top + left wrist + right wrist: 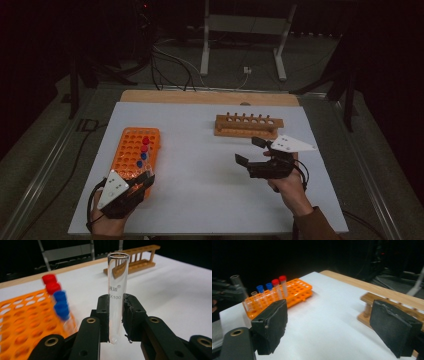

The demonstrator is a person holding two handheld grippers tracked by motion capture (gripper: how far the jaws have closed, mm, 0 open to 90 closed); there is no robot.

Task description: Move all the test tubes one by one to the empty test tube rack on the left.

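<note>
Nearest the lens in the left gripper view, the left gripper [115, 315] has its black jaws clamped on a clear, uncapped, empty glass test tube [117, 287], held upright just beside the orange rack [22, 320]. From the high view that rack lies at about eight o'clock on the white table [200, 190]; two red-capped tubes [51, 283] and two blue-capped tubes [60, 305] stand in one row of it, most other holes bare. At one o'clock sits the wooden rack [248, 125], its holes vacant. The right gripper [251, 151], near the wooden rack, has jaws spread wide with nothing between them.
</note>
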